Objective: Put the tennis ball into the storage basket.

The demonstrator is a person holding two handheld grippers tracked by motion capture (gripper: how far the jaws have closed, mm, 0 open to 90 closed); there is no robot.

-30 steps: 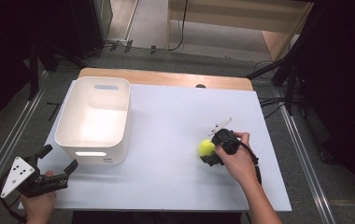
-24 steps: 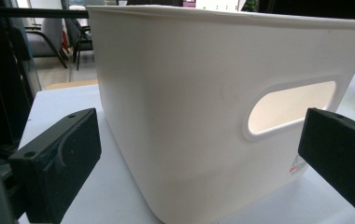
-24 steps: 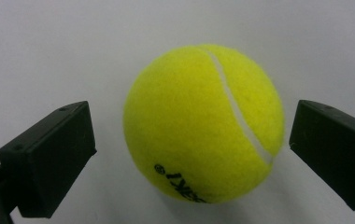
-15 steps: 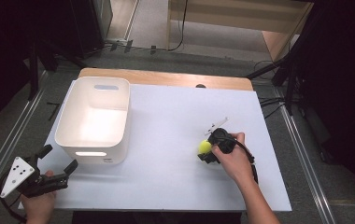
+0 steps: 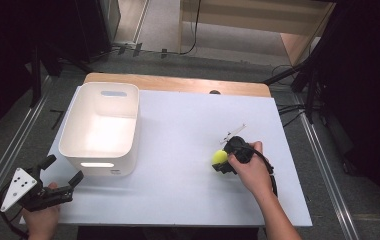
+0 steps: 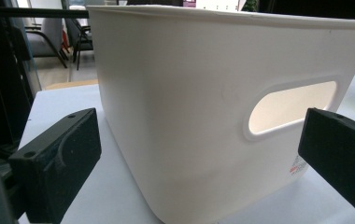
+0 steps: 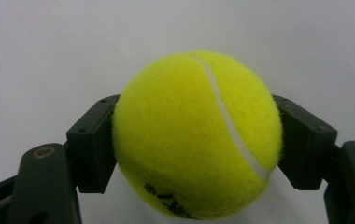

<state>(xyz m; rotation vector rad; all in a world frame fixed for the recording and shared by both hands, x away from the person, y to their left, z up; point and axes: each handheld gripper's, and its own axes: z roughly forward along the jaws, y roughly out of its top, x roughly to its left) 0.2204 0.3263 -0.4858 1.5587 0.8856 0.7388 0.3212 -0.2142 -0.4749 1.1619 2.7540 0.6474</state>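
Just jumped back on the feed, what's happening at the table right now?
A person is working with a handheld gripper in each hand. The right gripper is shut on a yellow tennis ball, a jaw pressed to each side, at the right of the white table. The left gripper sits open at the near left corner, facing the handle cutout of a white bin. The bin looks empty.
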